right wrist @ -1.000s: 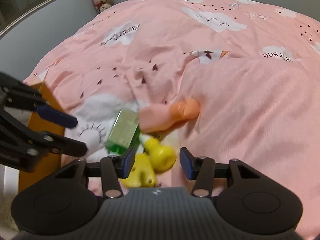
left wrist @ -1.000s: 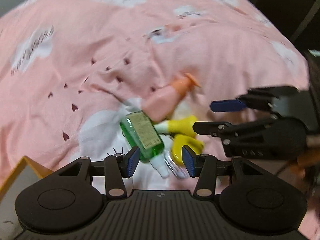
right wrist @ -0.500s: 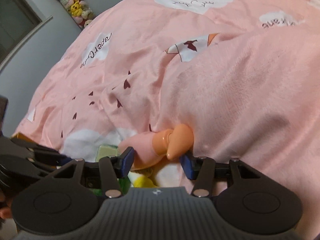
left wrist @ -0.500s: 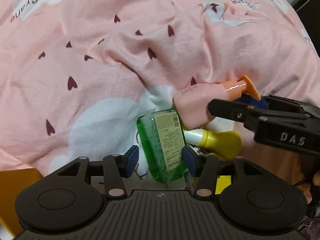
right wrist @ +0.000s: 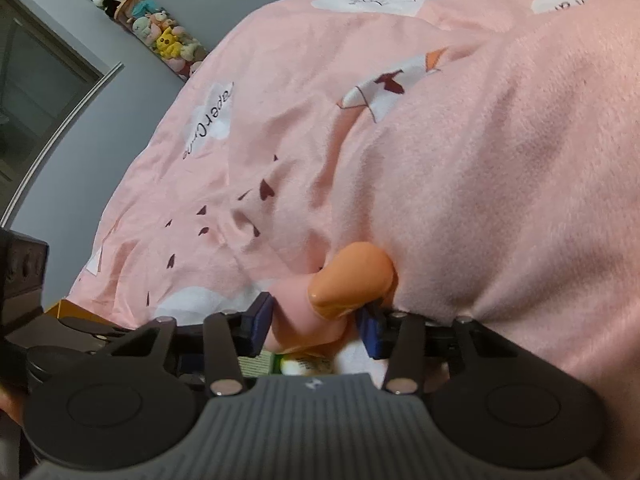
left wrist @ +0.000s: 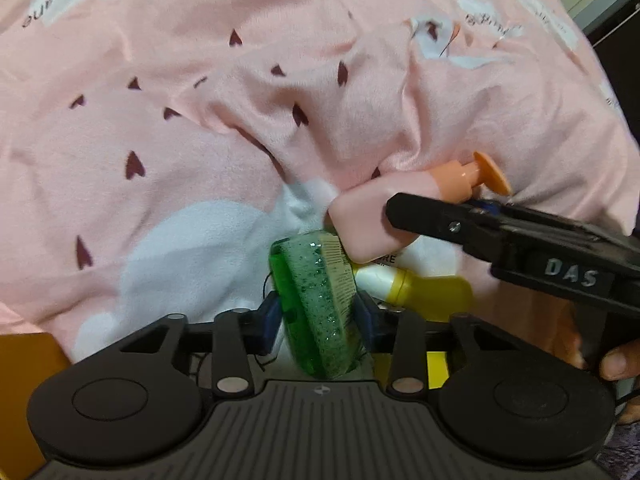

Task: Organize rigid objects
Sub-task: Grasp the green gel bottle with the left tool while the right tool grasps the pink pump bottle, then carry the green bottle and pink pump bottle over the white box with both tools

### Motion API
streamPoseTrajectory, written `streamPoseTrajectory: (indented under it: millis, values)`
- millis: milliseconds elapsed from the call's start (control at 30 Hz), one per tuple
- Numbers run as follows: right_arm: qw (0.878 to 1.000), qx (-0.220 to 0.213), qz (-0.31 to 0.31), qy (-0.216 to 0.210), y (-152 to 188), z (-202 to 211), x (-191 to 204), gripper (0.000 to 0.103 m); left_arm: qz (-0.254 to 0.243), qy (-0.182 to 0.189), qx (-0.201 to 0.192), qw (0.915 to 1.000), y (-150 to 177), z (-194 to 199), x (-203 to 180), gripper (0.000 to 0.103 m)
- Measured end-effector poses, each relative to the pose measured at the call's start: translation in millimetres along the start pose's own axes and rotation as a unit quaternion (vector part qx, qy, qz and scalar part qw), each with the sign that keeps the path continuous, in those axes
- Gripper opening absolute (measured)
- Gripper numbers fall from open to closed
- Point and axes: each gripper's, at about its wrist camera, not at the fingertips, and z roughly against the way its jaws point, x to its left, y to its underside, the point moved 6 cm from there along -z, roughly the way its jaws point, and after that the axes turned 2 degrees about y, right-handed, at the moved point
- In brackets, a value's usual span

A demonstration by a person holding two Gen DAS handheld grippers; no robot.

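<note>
A green gel bottle with a white label stands on edge between the blue pads of my left gripper, which is shut on it. A pink pump bottle with an orange pump head lies on the pink bed cover. My right gripper is shut on its neck; it also shows in the left wrist view. A yellow bottle with a white neck lies under the pink one.
The pink patterned bed cover is rumpled, with a raised fold to the right. An orange box sits at the lower left. A hanging row of plush toys and a door are beyond the bed.
My left gripper closed on the green bottle, which turned onto its edge. My right gripper moved in and closed on the pink bottle's neck.
</note>
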Motion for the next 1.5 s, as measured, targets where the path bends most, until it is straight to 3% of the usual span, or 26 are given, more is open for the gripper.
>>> streamPoseTrajectory:
  millis: [167, 400, 600, 967, 1167, 1500]
  values:
    - [1.0, -0.013, 0.023, 0.012, 3, 10, 13, 0.038, 0.008, 0.013, -0.015, 0.9998, 5, 10, 3, 0.035]
    - [0.99, -0.024, 0.108, 0.089, 14, 36, 32, 0.038, -0.036, -0.012, -0.016, 0.9991, 7, 13, -11, 0.034]
    - [0.995, -0.02, 0.086, 0.051, 9, 14, 15, 0.039, 0.011, -0.006, -0.004, 0.9999, 3, -1, -3, 0.034]
    - [1.0, -0.009, 0.03, 0.004, 8, -2, 1, 0.043, 0.011, -0.005, -0.015, 0.9998, 7, 4, -4, 0.033]
    - [0.997, -0.042, 0.066, 0.02, 15, 24, 20, 0.042, -0.005, 0.003, -0.062, 0.9981, 15, 38, -8, 0.033]
    - [0.987, -0.102, 0.12, -0.015, 25, 92, 78, 0.042, 0.012, 0.033, -0.154, 0.9874, 37, 140, -10, 0.033]
